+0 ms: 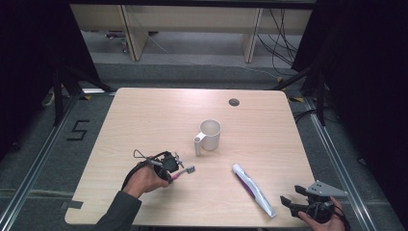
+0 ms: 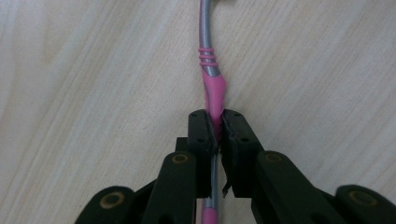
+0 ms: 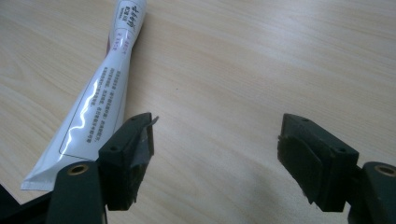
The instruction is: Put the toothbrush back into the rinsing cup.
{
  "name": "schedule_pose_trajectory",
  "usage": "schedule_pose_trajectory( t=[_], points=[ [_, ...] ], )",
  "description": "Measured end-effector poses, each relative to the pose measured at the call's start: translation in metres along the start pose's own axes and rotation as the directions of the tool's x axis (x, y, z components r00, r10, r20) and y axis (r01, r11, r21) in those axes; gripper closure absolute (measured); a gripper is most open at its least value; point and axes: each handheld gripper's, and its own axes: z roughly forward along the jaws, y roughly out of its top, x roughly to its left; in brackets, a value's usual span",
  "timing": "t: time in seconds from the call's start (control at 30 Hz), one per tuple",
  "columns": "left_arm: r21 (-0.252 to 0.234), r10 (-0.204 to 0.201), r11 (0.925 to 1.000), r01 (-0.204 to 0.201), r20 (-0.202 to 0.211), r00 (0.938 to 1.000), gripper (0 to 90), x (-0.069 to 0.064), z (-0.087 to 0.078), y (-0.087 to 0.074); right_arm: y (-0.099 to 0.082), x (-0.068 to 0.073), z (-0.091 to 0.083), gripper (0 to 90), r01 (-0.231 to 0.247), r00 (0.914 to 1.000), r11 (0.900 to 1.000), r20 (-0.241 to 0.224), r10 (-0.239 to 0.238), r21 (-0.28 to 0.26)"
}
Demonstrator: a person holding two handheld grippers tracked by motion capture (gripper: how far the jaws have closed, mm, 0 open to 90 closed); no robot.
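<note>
At 7 o'clock of mug: L gripper clamped on toothbrush, not yet lifted; R gripper apart, idle by toothpaste.

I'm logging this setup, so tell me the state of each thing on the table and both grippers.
Toothbrush: lying on the table, handle clamped.
Left gripper: jaws shut on the toothbrush.
Right gripper: jaws open, holding nothing.
Toothpaste: lying flat, untouched.
Mug: upright, looks empty.
</note>
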Motion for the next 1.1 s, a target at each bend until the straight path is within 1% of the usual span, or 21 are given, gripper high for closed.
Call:
schedule_pose_trajectory(
  t=[0.07,0.17,0.2,0.23,0.3,0.4,0.5,0.57,0.63,0.67,0.7,0.73,0.77,0.83,0.87,0.9,0.93,0.97,1.03,1.07,1.1],
  points=[
    [0.003,-0.001,1.0,0.001,0.001,1.0,81.8,0.0,0.0,0.0,0.0,-0.001,0.0,27.9,0.008,1.0,1.0,0.004,-0.008,-0.002],
    [-0.013,0.002,0.9999,-0.002,-0.007,1.0,81.9,0.0,-0.003,-0.001,0.0,0.0,-0.001,27.9,-0.004,1.0,1.0,0.002,0.004,0.0],
    [-0.014,-0.008,0.9999,0.008,-0.003,1.0,81.8,0.0,-0.004,-0.001,0.0,0.0,0.0,27.9,-0.004,1.0,1.0,0.002,0.004,-0.001],
    [-0.03,-0.012,0.9995,0.011,-0.009,0.9999,81.8,0.0,-0.006,-0.001,0.0,-0.001,0.0,27.9,0.006,1.0,1.0,0.003,-0.006,-0.001],
    [-0.05,-0.014,0.9987,0.015,0.007,0.9999,81.8,-0.001,-0.01,-0.002,0.0,-0.004,0.0,27.9,0.035,0.9993,0.9994,0.013,-0.035,-0.007],
    [-0.076,-0.016,0.9969,0.017,0.002,0.9999,81.9,-0.001,-0.017,-0.004,0.0,-0.004,0.0,27.9,0.036,0.9993,0.9993,0.015,-0.035,-0.009],
    [-0.125,-0.025,0.9918,0.027,0.018,0.9995,81.9,-0.001,-0.025,-0.006,0.0,-0.004,0.0,27.9,0.036,0.9992,0.9993,0.018,-0.036,-0.008],
    [-0.124,-0.021,0.992,0.024,0.024,0.9995,81.8,-0.002,-0.027,-0.007,0.0,-0.004,0.0,27.9,0.033,0.9994,0.9994,0.015,-0.033,-0.009],
    [-0.157,-0.018,0.9873,0.024,0.038,0.9991,81.8,-0.002,-0.034,-0.008,0.0,-0.004,0.0,27.9,0.036,0.9991,0.9993,0.022,-0.036,-0.007],
    [-0.174,-0.033,0.984,0.041,0.045,0.9984,81.8,-0.003,-0.036,-0.008,0.0,-0.004,0.0,27.9,0.035,0.9992,0.9994,0.019,-0.034,-0.007],
    [-0.186,-0.034,0.9816,0.042,0.044,0.9985,81.8,-0.003,-0.038,-0.008,0.0,-0.002,0.0,27.9,0.003,1.0,1.0,0.009,-0.003,0.0],
    [-0.198,-0.03,0.9795,0.038,0.044,0.9986,81.8,-0.003,-0.039,-0.009,0.0,-0.003,0.0,27.9,0.009,0.9999,0.9999,0.01,-0.009,-0.005],
    [-0.218,-0.008,0.9759,0.015,0.032,0.9995,81.8,-0.002,-0.041,-0.009,0.0,-0.004,0.0,27.9,0.03,0.9994,0.9995,0.017,-0.03,-0.009],
    [-0.239,-0.011,0.9708,0.02,0.038,0.9992,81.8,-0.002,-0.044,-0.01,0.0,-0.004,0.0,27.8,0.031,0.9994,0.9995,0.018,-0.03,-0.01],
    [-0.267,-0.022,0.9631,0.031,0.037,0.9991,81.8,-0.003,-0.046,-0.01,0.0,-0.004,0.0,27.9,0.03,0.9994,0.9995,0.018,-0.03,-0.009],
    [-0.293,-0.034,0.9549,0.051,0.062,0.9975,81.8,-0.003,-0.047,-0.011,0.0,-0.005,0.0,27.9,0.032,0.9993,0.9995,0.019,-0.032,-0.007],
    [-0.304,-0.03,0.9512,0.055,0.086,0.9958,81.8,-0.002,-0.049,-0.012,0.0,-0.004,0.0,27.9,0.029,0.9994,0.9995,0.018,-0.029,-0.008],
    [-0.329,-0.044,0.9414,0.074,0.099,0.9941,81.8,-0.001,-0.05,-0.013,0.0,-0.004,0.0,27.9,0.029,0.9994,0.9996,0.018,-0.029,-0.007],
    [-0.357,-0.04,0.9314,0.071,0.093,0.9948,81.8,-0.001,-0.052,-0.014,-0.001,-0.004,0.001,27.9,0.026,0.9996,0.9997,0.01,-0.026,-0.004],
    [-0.386,-0.051,0.9193,0.077,0.079,0.9956,81.8,-0.002,-0.054,-0.015,-0.001,-0.004,0.001,27.9,0.029,0.9995,0.9996,0.012,-0.029,-0.003],
    [-0.396,-0.065,0.9136,0.094,0.087,0.9941,81.8,-0.003,-0.055,-0.015,-0.001,-0.004,0.001,27.9,0.029,0.9995,0.9996,0.009,-0.029,0.002]
  ],
)
